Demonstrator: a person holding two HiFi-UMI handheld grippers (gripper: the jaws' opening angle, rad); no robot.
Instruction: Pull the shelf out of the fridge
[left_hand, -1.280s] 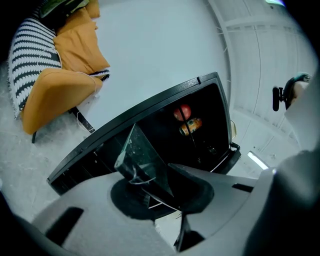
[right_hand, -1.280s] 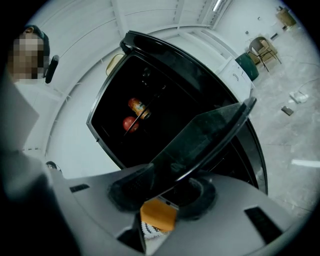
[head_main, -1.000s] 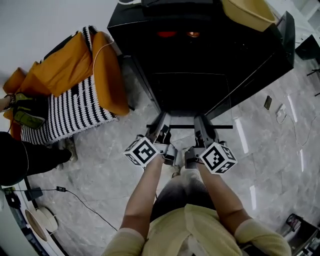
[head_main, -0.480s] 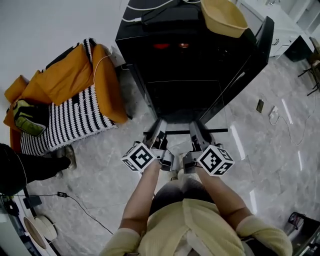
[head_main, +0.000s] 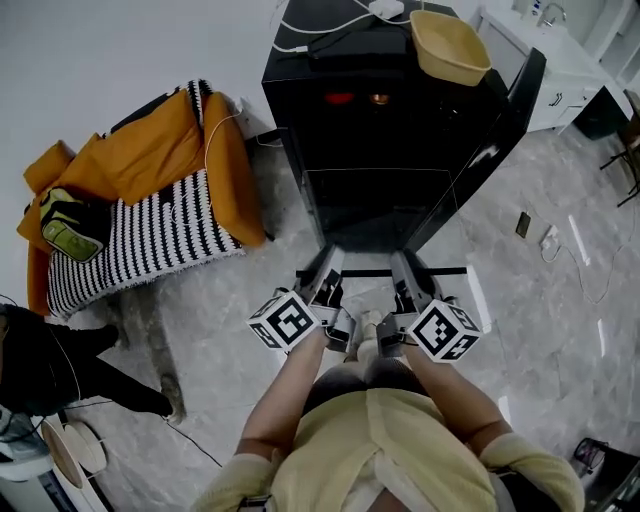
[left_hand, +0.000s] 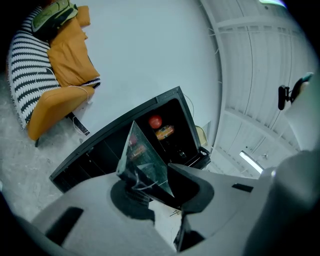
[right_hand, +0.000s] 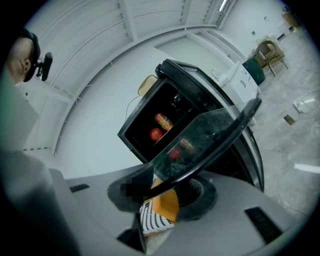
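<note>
Glass shelf (head_main: 380, 271), clear pane, thin dark front rail, faint reflections

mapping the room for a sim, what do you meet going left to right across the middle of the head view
orange armchair → left claw → right claw, both gripping the glass shelf → small flat dark thing on the floor

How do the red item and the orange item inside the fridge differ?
The red item is round; the orange item is longer. In the head view the red item sits left of the orange item. Both lie side by side, high inside the open fridge.
</note>
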